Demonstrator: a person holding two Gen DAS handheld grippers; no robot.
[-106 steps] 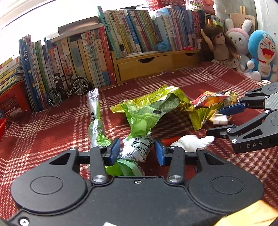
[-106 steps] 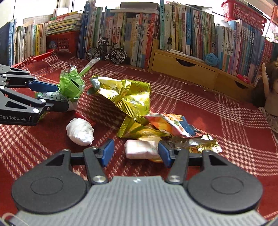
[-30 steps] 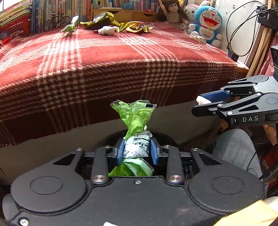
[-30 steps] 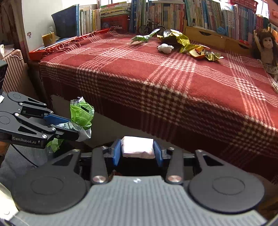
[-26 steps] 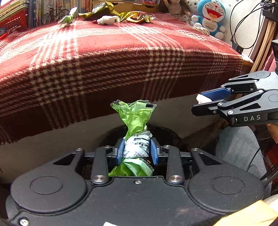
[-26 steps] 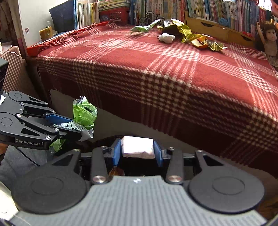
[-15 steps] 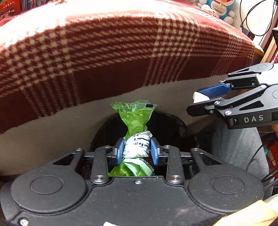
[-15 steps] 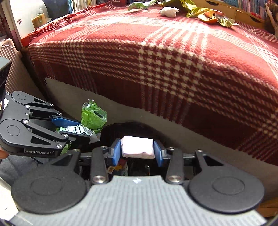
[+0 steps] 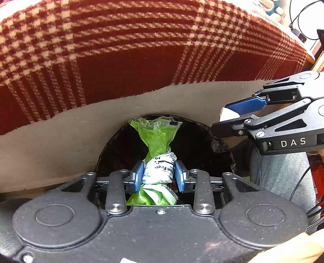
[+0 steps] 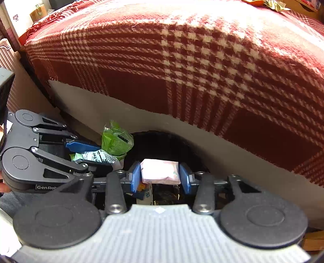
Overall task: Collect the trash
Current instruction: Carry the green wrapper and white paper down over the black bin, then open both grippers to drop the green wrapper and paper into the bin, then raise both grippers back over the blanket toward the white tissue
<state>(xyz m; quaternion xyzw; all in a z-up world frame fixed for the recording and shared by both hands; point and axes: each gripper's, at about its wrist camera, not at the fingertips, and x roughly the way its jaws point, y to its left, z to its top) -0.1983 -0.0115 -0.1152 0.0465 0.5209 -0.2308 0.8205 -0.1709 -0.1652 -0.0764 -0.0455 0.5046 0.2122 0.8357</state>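
Note:
A twisted green wrapper with a white label [image 9: 156, 139] is clamped in my left gripper [image 9: 159, 174], over the mouth of a black-lined trash bin [image 9: 194, 145] at the foot of the bed. My right gripper [image 10: 160, 174] hovers over the same bin [image 10: 162, 145]. Its jaws are opening, and a small white packet [image 10: 160, 170] still sits between the pads, with a slim gap at the right pad. The left wrist view shows the right gripper [image 9: 224, 119] at the bin's right rim, the packet [image 9: 227, 114] peeking out. In the right wrist view the left gripper [image 10: 101, 156] holds the green wrapper [image 10: 116, 141] at the left.
The bed's side, grey below a red plaid blanket [image 9: 141, 50], rises just behind the bin. A person's grey trouser leg [image 9: 283, 178] is at the right, with cables beside it. Some earlier trash [image 10: 147, 194] lies inside the bin. More wrappers [image 10: 273, 4] remain far back on the bed.
Both grippers have sunk from bed height toward the bin and tilted downward, so the bin mouth now fills the middle. The right pads have parted slightly around the white packet.

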